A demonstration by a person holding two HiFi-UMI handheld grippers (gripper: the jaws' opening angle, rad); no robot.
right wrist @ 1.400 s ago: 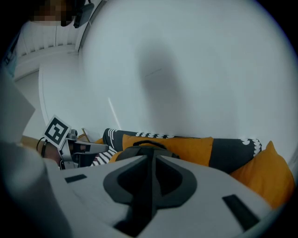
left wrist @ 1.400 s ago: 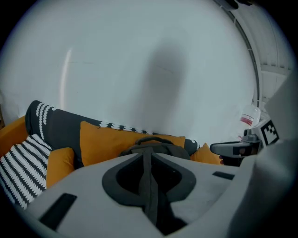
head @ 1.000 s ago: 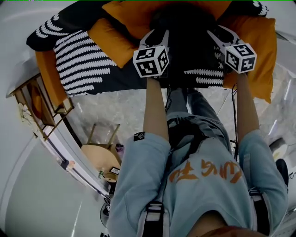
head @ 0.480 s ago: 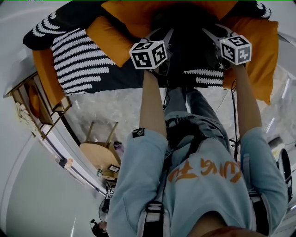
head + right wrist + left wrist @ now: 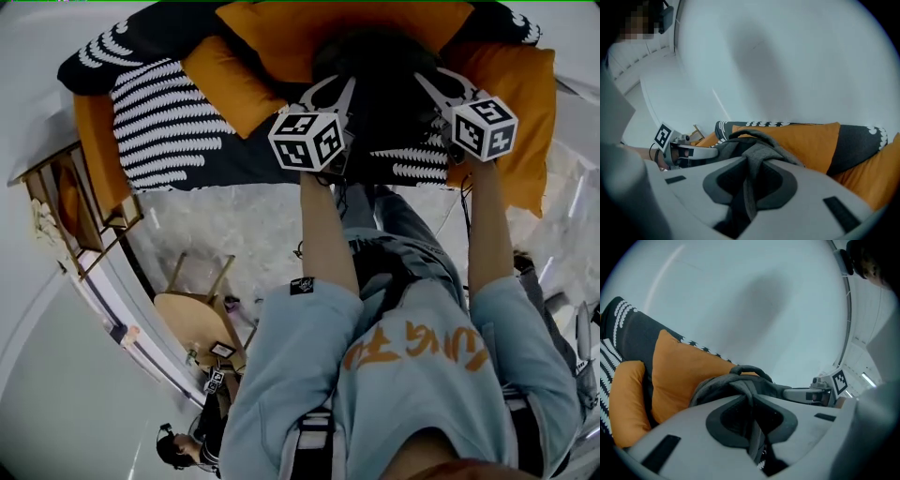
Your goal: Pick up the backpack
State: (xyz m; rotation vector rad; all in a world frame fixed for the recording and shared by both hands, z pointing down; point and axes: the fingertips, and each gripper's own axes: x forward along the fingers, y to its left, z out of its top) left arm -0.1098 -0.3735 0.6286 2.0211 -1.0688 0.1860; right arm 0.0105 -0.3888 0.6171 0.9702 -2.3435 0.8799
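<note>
Striped sofa bears the dark grey backpack, against the orange cushion. Left claw and right claw are closing, each pinching backpack fabric before that cushion. Orange shirt lettering is illegible.

A low orange sofa carries a black throw patterned with white fern-like stripes, spread over its seat. Orange cushions lie on it: one tilted at the left, a large one along the back, another at the right. The dark backpack is among them. In front of the sofa, a small round wooden table stands on pale marbled floor
</note>
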